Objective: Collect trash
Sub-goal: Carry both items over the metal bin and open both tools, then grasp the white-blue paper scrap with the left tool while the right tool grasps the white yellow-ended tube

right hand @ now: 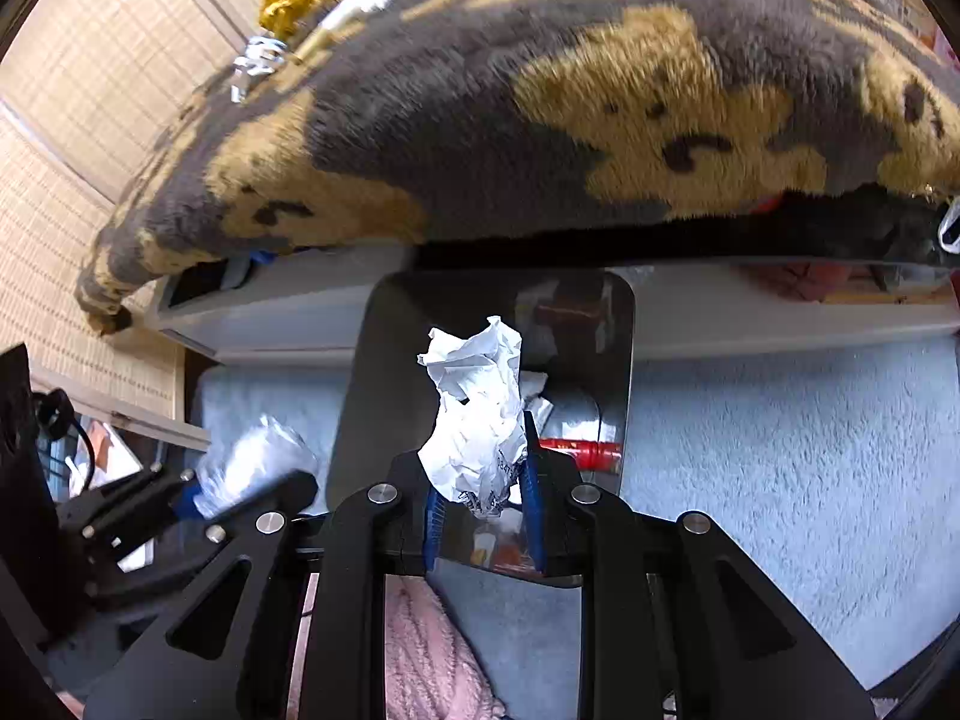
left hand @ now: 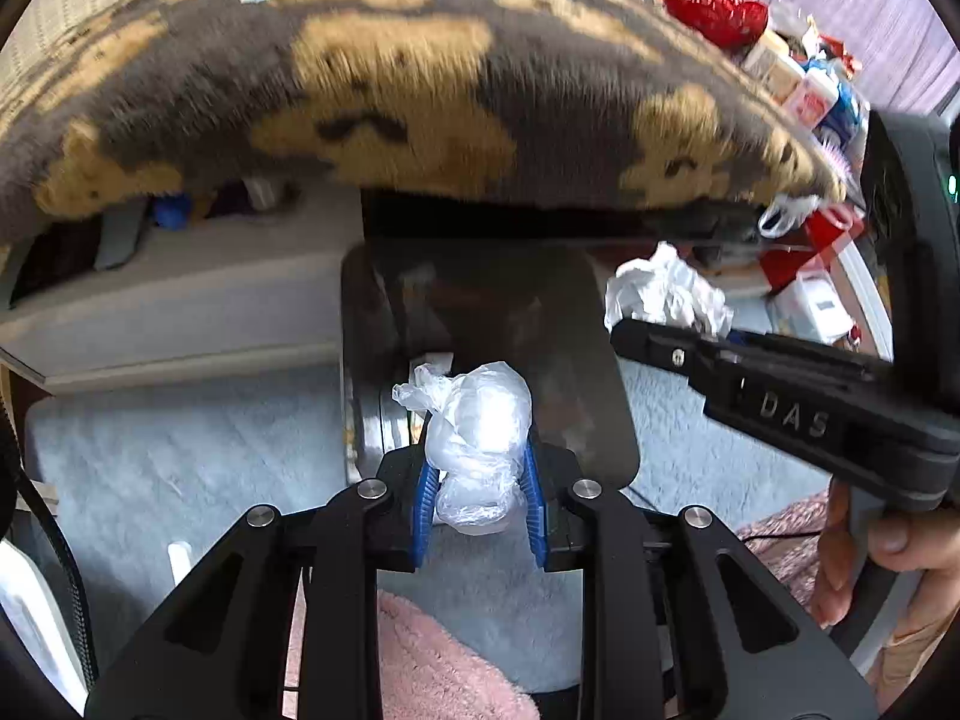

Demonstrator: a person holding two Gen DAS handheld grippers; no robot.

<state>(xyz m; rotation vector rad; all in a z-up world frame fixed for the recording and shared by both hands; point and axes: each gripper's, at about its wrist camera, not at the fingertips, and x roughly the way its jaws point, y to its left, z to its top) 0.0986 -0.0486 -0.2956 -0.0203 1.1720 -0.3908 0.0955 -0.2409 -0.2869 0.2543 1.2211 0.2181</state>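
Blanket (left hand: 390,96) blurred; bin (right hand: 372,360) contents partly hidden by paper (right hand: 480,408).

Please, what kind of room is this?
Probably a lived-in bedroom or living room at home: a fleece blanket hangs over a cluttered bed or table, a pale shaggy carpet covers the floor, and a bin stands below.

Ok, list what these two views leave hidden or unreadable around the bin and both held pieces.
- Bin contents: right wrist view, mostly covered by the crumpled paper in the right gripper.
- Print on that paper: too small and creased to read.
- What the clear plastic bag in the left gripper wraps: left wrist view, glare hides it.
- Space under the blanket: in shadow.
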